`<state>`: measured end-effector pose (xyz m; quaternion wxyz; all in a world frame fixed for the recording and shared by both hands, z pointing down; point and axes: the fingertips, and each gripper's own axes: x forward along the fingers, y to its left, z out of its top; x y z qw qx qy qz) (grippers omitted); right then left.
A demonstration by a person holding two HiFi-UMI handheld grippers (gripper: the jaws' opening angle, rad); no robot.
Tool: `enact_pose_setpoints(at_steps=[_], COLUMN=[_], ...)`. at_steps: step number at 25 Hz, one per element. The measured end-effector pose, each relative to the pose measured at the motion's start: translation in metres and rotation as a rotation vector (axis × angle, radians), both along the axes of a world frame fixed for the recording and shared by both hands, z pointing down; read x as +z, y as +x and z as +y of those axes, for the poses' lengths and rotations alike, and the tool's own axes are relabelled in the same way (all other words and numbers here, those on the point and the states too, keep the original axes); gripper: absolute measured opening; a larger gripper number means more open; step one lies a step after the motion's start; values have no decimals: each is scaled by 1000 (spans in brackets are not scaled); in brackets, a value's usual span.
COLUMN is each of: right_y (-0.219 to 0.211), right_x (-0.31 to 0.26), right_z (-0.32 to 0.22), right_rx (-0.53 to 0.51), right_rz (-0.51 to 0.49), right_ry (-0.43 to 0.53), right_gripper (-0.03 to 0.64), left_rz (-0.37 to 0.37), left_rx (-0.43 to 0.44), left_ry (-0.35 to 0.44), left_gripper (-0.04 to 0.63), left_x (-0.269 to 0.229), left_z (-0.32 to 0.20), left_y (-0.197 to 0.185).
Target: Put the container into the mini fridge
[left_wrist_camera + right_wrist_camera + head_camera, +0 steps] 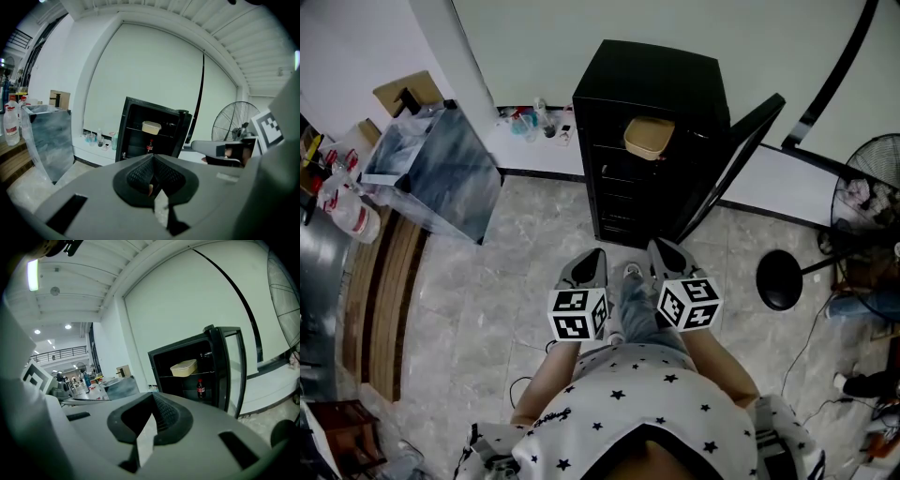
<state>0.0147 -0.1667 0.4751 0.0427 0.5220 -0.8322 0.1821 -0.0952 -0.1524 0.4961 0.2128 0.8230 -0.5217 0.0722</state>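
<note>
Container (649, 138) sitting on shelf in open mini fridge (661, 75), upper center.
Left gripper (589, 265) and right gripper (667, 255) hovering lower center, 2 jaw pairs pressing together, both empty.

The grey two-jaw left gripper (584, 269) and its twin, the right gripper (668, 260), sit side by side in front of the open black mini fridge (649, 80), pointing at it and tipped slightly down. Both pairs of jaws are pressed together on nothing. 2 bare forearms (546, 375) trail behind them.
</note>
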Motion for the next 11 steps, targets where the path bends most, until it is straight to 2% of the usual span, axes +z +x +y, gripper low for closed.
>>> enact_pose_setpoints(at_steps=[11], right_y=[0], right_x=[-3], right_z=[-13], right_rx=[-5], right_rz=[2], right_ry=[9], right_gripper=[-8], left_rz=[1], left_rx=[3], left_ry=[-8], left_gripper=[12], left_x=[1], left_z=[-13], left_y=[2])
